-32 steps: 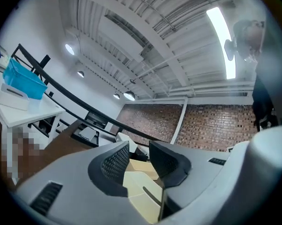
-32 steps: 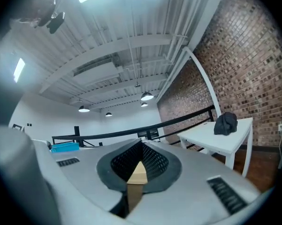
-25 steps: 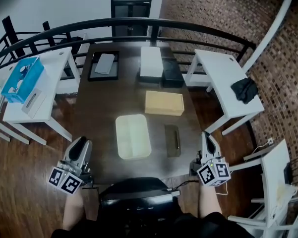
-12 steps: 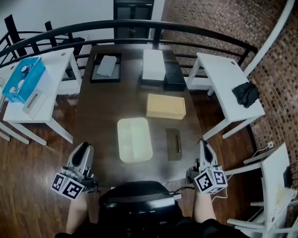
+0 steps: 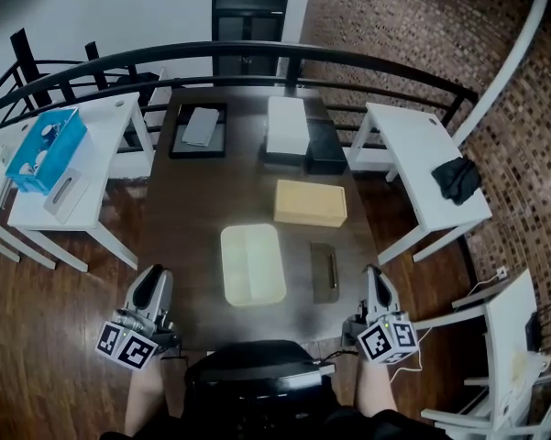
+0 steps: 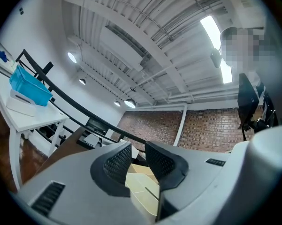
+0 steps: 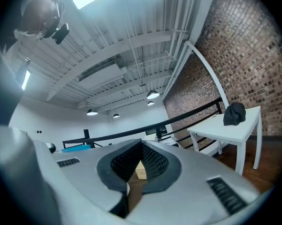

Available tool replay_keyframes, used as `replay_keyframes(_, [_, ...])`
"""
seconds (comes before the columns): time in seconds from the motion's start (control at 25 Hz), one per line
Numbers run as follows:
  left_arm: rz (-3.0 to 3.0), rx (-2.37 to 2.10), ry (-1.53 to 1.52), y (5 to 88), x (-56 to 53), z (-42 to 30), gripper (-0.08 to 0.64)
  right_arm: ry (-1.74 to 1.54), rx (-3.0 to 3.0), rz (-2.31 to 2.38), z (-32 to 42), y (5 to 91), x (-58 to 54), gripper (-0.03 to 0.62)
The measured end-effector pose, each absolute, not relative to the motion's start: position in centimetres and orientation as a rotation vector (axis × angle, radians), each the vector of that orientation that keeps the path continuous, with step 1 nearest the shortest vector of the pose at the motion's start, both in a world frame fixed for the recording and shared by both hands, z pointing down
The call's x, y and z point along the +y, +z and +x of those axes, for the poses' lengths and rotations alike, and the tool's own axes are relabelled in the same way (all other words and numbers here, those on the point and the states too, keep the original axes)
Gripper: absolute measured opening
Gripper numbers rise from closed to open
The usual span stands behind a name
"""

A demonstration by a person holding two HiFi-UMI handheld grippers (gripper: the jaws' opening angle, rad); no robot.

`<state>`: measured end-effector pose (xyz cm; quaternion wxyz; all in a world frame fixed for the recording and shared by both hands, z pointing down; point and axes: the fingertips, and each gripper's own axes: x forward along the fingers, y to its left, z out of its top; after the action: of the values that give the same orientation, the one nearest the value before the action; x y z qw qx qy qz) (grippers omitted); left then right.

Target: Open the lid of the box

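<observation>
A cream box (image 5: pixel 252 264) with a flat lid lies shut on the dark table (image 5: pixel 188 236), near its front edge. Behind it sits a tan box (image 5: pixel 310 203), also shut. My left gripper (image 5: pixel 153 280) hangs off the table's front left corner, shut and holding nothing. In the left gripper view the cream box (image 6: pixel 143 186) shows past the left gripper (image 6: pixel 138 157). My right gripper (image 5: pixel 375 279) is off the front right corner, shut and empty. In the right gripper view the right gripper (image 7: pixel 141 157) has its pads meeting, with the tan box (image 7: pixel 141 170) beyond them.
A dark flat object (image 5: pixel 324 271) lies right of the cream box. At the far end are a white box (image 5: pixel 287 125), a black box (image 5: pixel 323 145) and a black tray (image 5: pixel 200 128). White side tables (image 5: pixel 426 159) flank the table; the left one holds a blue bin (image 5: pixel 42 149).
Both grippers have drawn back a little toward the person. Nothing on the table has moved.
</observation>
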<state>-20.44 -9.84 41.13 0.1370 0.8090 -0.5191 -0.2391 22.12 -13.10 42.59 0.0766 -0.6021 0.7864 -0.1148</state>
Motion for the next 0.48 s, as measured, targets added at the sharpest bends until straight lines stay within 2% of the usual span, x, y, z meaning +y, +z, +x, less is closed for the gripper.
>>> replay_keyframes(0.48, [2.272,-1.571,-0.741,41.9,-9.4,-22.5,0.075,-0.344,2.402,-1.807,20.9,43.2,-13.2,0.000])
